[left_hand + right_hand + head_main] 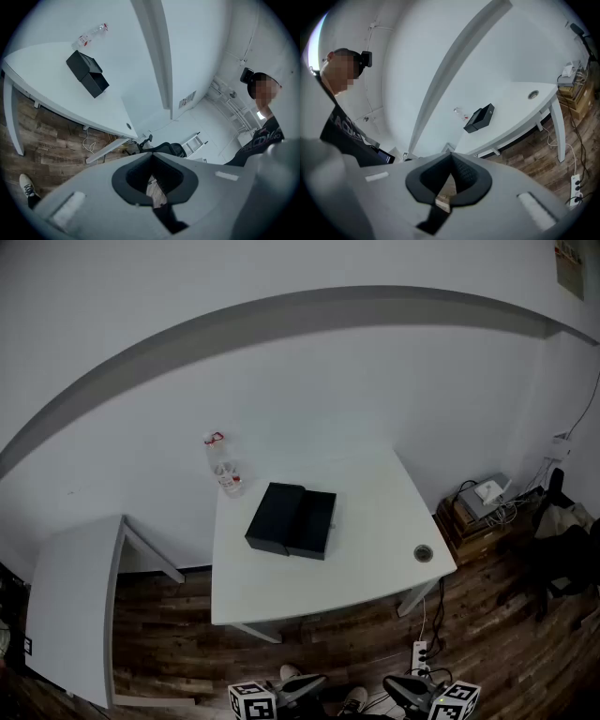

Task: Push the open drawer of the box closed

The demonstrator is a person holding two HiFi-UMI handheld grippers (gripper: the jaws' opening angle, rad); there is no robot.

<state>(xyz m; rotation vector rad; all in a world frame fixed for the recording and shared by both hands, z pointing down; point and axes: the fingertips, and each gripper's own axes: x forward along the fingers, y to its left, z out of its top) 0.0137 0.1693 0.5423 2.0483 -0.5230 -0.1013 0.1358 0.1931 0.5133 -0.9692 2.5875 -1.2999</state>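
White walls crossed by a grey band [281, 310] back a floor of dark wooden planks [356, 652], and on it stands a white square tabletop [366, 521]. Near the middle of the tabletop, towards its left, lies the black rectangular box [275, 518]. Its black drawer [313, 524] is drawn out to the right and shows its open inside, still touching the box. A clear plastic bottle with a red cap [223, 470] lies on its side at the far left corner, near the box but apart from it. A round cable hole [424, 553] sits by the near right corner, well apart from the drawer.

Both claws are low at the near edge of the head view, well short of the tabletop. The left claw [151, 157] has its two grey jaws together at the tips, with nothing between them but floor beyond. The right claw [451, 157] is likewise closed and empty. Each looks across the room at the box from far off.
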